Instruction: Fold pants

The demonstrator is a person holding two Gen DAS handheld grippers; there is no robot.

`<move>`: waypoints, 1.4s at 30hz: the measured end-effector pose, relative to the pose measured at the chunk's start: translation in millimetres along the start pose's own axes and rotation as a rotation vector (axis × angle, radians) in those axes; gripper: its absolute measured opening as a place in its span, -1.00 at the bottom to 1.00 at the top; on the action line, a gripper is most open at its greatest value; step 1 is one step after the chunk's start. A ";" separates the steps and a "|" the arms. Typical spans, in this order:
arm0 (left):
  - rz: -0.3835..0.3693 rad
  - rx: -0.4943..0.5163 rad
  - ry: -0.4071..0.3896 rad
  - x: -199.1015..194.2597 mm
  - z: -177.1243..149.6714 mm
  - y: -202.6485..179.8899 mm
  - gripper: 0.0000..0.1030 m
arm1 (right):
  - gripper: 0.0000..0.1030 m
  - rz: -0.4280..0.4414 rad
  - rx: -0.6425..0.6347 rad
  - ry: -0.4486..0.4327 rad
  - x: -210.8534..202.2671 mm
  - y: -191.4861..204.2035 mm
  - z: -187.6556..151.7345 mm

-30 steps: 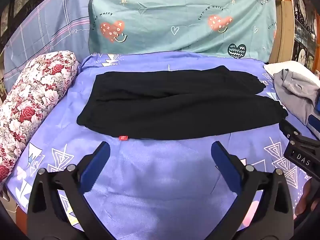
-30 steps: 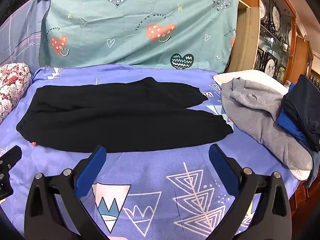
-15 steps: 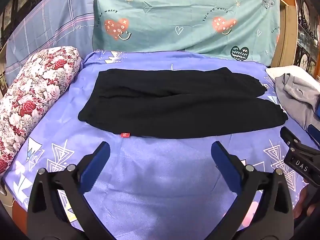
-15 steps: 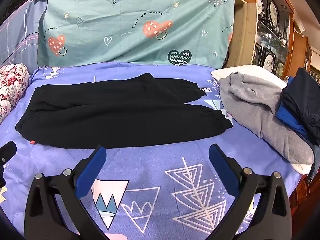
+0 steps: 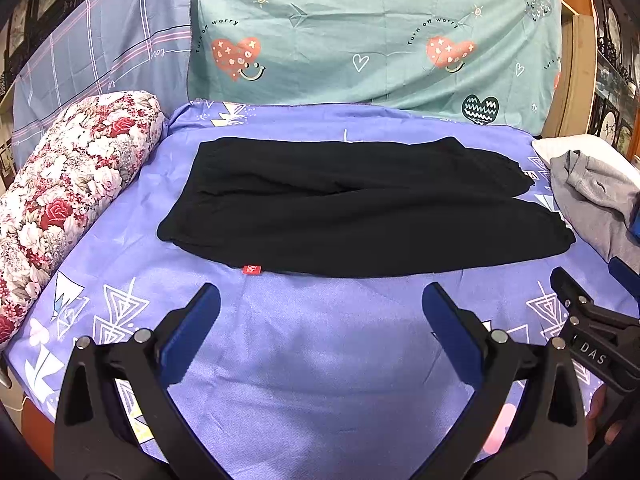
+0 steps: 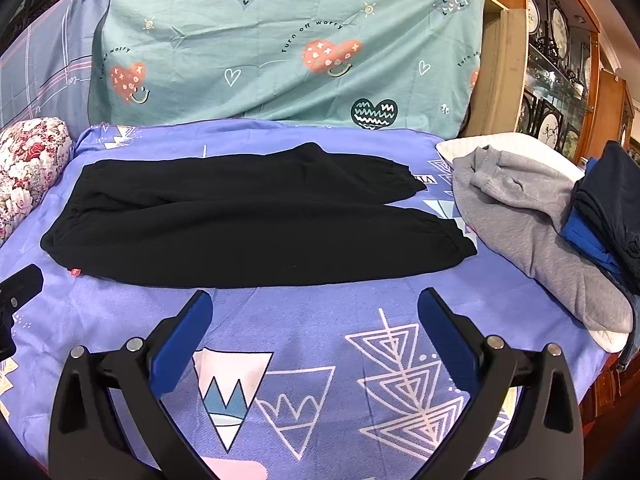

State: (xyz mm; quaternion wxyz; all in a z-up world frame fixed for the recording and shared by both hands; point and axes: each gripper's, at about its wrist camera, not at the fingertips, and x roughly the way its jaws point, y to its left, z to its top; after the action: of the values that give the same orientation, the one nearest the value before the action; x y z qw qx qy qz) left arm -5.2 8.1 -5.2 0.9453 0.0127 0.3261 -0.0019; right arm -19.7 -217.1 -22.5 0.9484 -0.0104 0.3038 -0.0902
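Black pants lie flat across the purple bed sheet, waistband to the left, both cuffed legs pointing right. A small red tag sticks out at their near edge. My left gripper hovers open over bare sheet, short of the pants' near edge and apart from them. Held the same way, my right gripper is open with nothing between its blue pads, just short of the near leg. The right gripper's black body shows at the right edge of the left wrist view.
A floral bolster lies along the left side. A grey garment and stacked dark blue clothes rest on a white pillow at the right. A teal heart-print cloth hangs behind the bed; wooden shelving stands far right.
Both views have shifted slightly, with the pants sitting a little higher in frame. Both grippers stay open and the pants have not moved.
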 end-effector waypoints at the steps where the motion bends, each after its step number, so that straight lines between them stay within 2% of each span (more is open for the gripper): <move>1: 0.002 0.000 -0.001 -0.4 0.0 0.3 0.96 | 0.97 0.000 -0.003 0.002 0.0 0.8 0.2; 8: -0.002 0.001 -0.005 -3.9 -0.1 -1.1 0.96 | 0.97 0.008 -0.005 -0.008 -5.4 1.3 1.8; 12: -0.002 0.004 -0.011 -8.7 -1.1 -2.8 0.96 | 0.97 0.046 0.023 0.000 -7.9 -1.4 2.5; 42: 0.006 0.003 -0.002 -7.2 -6.3 2.1 0.96 | 0.97 0.057 -0.001 -0.010 -6.8 8.2 0.2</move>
State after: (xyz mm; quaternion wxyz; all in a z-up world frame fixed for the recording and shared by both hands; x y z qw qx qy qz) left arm -14.7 10.3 -5.7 0.9456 0.0151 0.3250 0.0006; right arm -23.7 -207.9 -19.0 0.9521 -0.0025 0.2991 -0.0628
